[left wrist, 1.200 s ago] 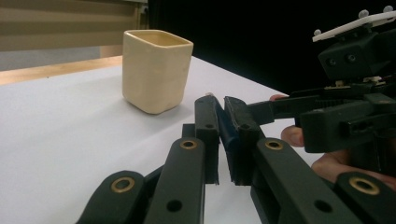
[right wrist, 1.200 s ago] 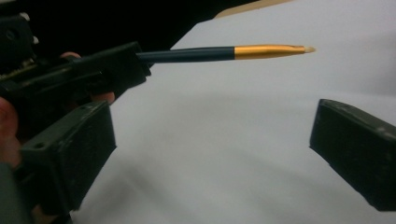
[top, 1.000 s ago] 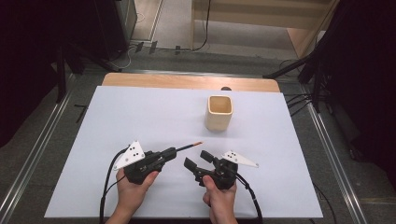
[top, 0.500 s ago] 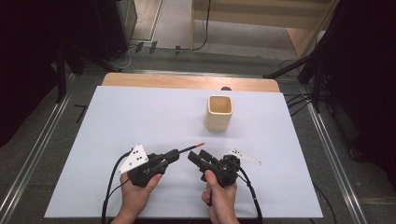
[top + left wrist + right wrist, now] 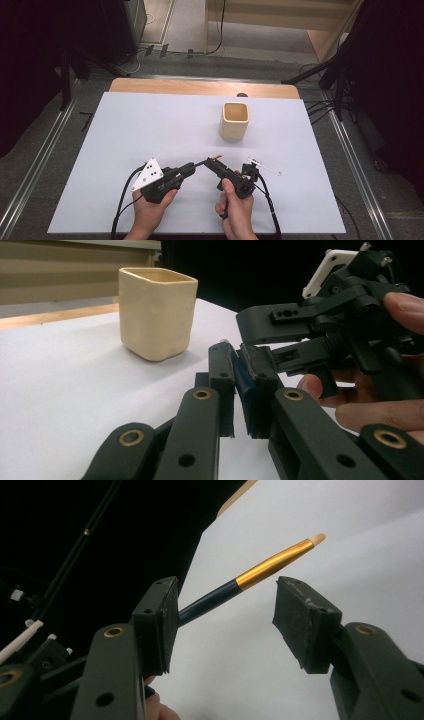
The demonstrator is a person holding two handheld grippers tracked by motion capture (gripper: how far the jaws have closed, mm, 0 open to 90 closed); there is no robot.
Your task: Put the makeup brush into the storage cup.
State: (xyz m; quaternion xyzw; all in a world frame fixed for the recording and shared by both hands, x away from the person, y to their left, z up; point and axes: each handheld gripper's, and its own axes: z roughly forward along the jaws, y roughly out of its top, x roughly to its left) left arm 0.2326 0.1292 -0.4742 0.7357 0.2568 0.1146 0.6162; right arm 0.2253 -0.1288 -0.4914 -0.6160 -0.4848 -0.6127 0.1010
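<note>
A person's two hands work a pair of black tongs over the near edge of a white-covered table (image 5: 150, 125). The left tongs (image 5: 192, 167) are clamped on the dark handle of a slim paintbrush (image 5: 212, 159), whose gold ferrule and pale tip point up and to the right, toward the middle of the table; in the left gripper view a blue strip of that handle (image 5: 243, 385) sits pinched between the closed pads. The right tongs (image 5: 214, 166) stand apart, meeting the brush from the other side, one pad on either side of its shaft: the right gripper view shows the brush (image 5: 260, 572) passing through the gap close beside the left pad, the right pad clear of it, the ferrule and tip reaching beyond both. The brush is held off the table surface. A cream, square-sided cup (image 5: 234, 120) stands upright and well apart from both tongs, farther back on the table and slightly to the right, its mouth open to the high view.
</note>
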